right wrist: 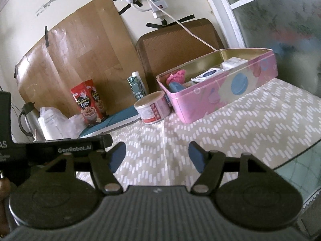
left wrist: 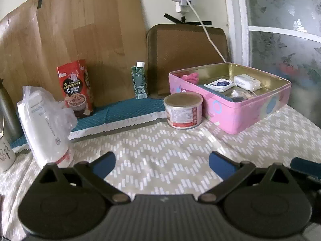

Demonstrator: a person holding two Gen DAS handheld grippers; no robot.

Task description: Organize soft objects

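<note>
Left gripper wide open, empty; right gripper half open, empty. Pink tin ahead-right; approach soft items from above, clear of rim.

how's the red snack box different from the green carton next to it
The red snack box is wider and shows a bowl of food on its front; the green carton is slimmer, dark green, with a white screw cap on top. The box stands further left, near the plastic bag; the carton stands nearer the pink tin. Both stand upright against the back wall.
</note>
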